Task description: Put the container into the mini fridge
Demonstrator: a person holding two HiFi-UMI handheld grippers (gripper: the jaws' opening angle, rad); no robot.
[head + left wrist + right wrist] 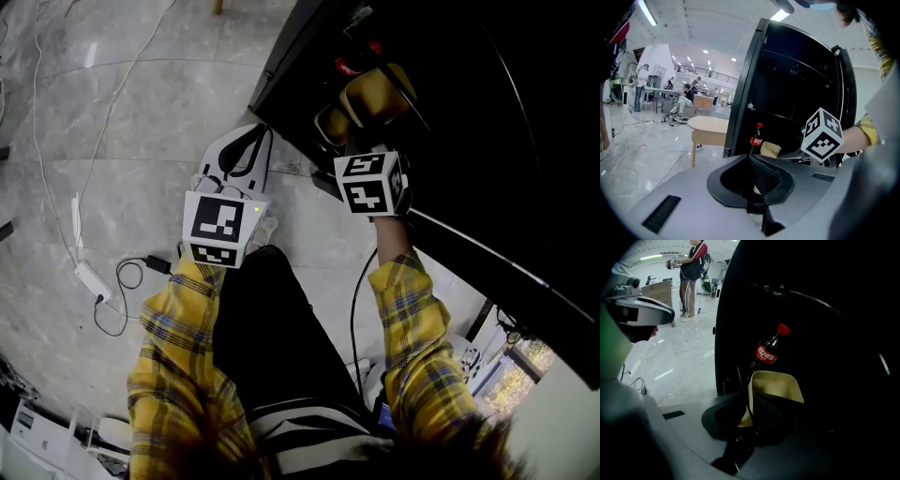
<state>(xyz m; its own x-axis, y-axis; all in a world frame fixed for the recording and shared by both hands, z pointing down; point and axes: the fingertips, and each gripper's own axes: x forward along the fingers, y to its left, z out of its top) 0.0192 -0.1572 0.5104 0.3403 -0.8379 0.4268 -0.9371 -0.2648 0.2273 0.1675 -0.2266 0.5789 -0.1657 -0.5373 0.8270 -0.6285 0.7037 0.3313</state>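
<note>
The black mini fridge (469,131) stands open, its dark inside facing me (797,93). A yellow open-top container (777,386) is inside it, just in front of a cola bottle (769,351) with a red cap. My right gripper (750,397) is shut on the container's left wall, one jaw inside and one outside. In the head view the right gripper (363,129) reaches into the fridge with the container (373,94). My left gripper (246,141) hangs outside, left of the fridge, jaws shut on nothing (750,158). The container (770,150) and bottle (756,138) also show past it.
White cables and a power strip (91,277) lie on the grey marble floor at the left. A black cord (356,291) runs down beside my legs. A light wooden table (708,125) stands left of the fridge. A person (691,273) stands farther back.
</note>
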